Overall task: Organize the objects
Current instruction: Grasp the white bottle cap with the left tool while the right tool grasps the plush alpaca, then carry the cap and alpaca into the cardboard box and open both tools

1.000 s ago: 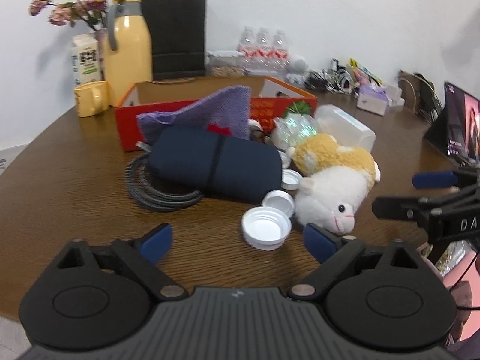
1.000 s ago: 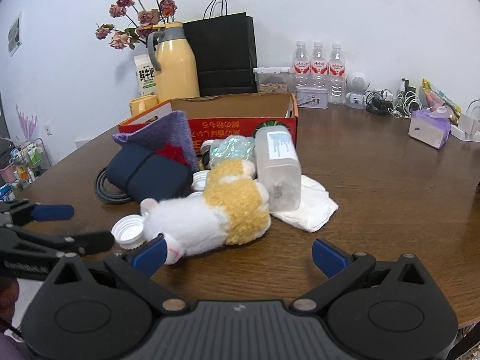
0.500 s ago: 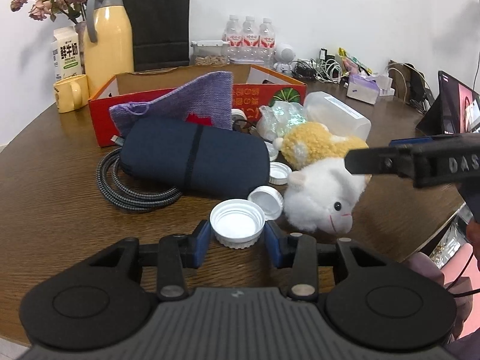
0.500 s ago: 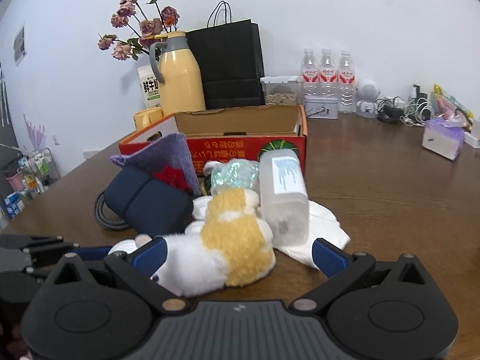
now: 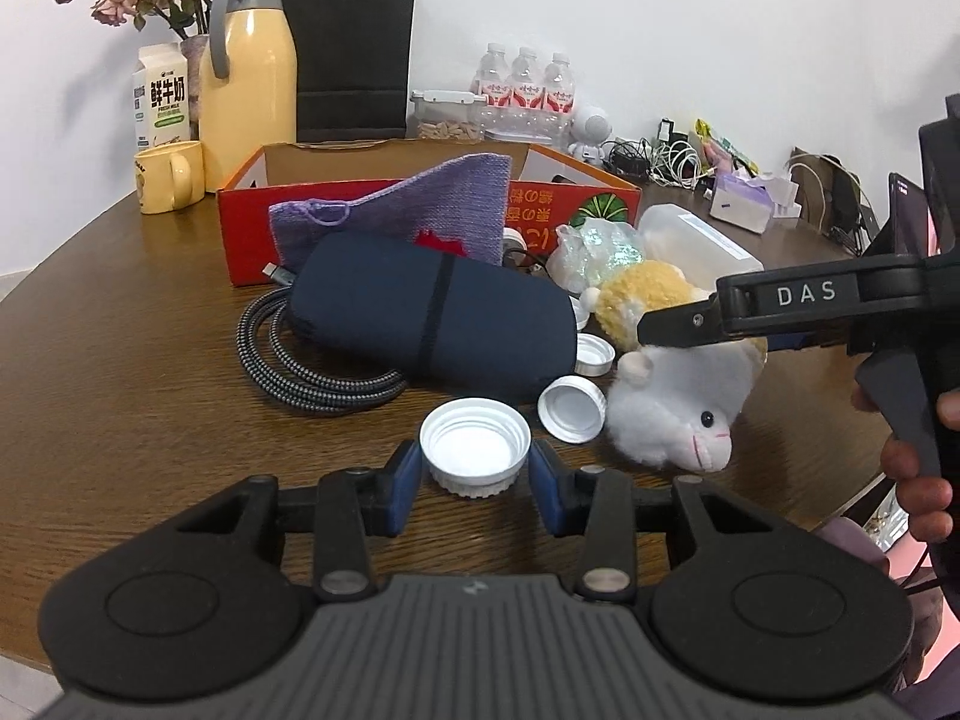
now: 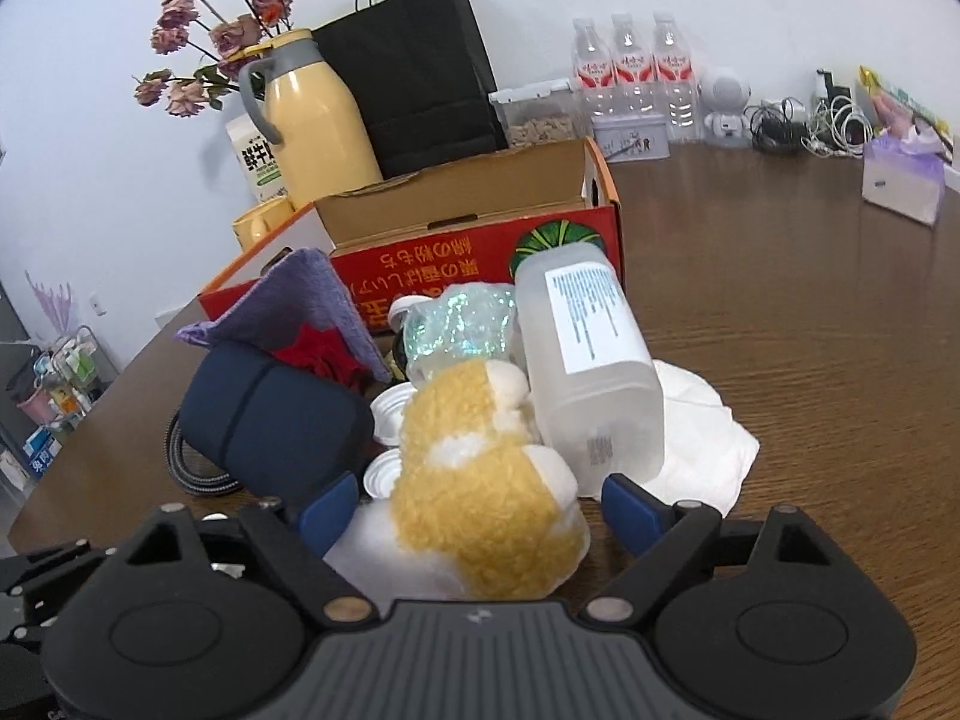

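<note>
The left hand-held gripper (image 5: 475, 474) has its blue pads clamped on either side of a white cap (image 5: 475, 443) sitting open side up on the wooden counter (image 5: 120, 372). A smaller cap (image 5: 571, 407) lies just right of it, next to a white and yellow plush toy (image 5: 678, 396). The right hand-held gripper (image 5: 678, 327) reaches in from the right, over the plush. A navy pouch (image 5: 432, 318) lies farther back, in front of a red box (image 5: 570, 204).

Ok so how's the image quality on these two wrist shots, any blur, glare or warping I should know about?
Left wrist view: sharp, evenly lit, soft shadows under the white cap and plush toy; fisheye bends the table edge, corners go dark. Right wrist view: same barrel warp, the red box leans; the plush toy close to the lens looks slightly soft, mild sheen on the table.
</note>
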Demonstrator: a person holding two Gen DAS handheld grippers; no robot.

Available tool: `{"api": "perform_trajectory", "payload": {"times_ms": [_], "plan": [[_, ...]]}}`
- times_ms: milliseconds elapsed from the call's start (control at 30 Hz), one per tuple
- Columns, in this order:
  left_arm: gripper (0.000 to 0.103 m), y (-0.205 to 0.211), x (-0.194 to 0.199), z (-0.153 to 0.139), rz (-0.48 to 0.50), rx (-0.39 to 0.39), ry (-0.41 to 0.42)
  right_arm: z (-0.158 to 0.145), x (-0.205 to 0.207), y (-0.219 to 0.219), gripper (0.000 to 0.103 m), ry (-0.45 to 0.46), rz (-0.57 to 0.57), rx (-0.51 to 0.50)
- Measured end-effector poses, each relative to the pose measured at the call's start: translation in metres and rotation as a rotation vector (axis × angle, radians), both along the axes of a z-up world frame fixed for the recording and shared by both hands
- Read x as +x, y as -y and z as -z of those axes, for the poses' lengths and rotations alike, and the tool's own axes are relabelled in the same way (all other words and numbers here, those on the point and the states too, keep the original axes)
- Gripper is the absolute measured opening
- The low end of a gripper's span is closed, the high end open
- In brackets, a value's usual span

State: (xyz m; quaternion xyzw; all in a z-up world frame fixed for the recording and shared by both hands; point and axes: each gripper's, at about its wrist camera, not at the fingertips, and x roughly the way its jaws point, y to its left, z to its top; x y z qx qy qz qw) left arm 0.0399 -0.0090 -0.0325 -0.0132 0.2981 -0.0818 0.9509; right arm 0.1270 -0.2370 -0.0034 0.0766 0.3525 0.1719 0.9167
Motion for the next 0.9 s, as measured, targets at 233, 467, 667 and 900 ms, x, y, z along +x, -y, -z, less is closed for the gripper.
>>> {"api": "perform_trajectory", "payload": {"times_ms": [233, 467, 667, 900], "plan": [[0.040, -0.007, -0.006, -0.002, -0.001, -0.020, 0.018, 0.001, 0.000, -0.004, 0.070, -0.009, 0.022, 0.004], [0.040, -0.012, -0.012, -0.007, -0.007, -0.029, 0.044, -0.001, -0.003, 0.001, 0.059, -0.007, 0.061, 0.029], [0.040, -0.015, -0.017, -0.015, -0.015, -0.028, 0.076, -0.006, -0.010, 0.005, 0.057, 0.008, 0.072, 0.048], [0.039, -0.017, -0.017, -0.027, -0.023, -0.023, 0.117, -0.020, -0.018, 0.008, 0.057, 0.062, 0.060, 0.068]]}}
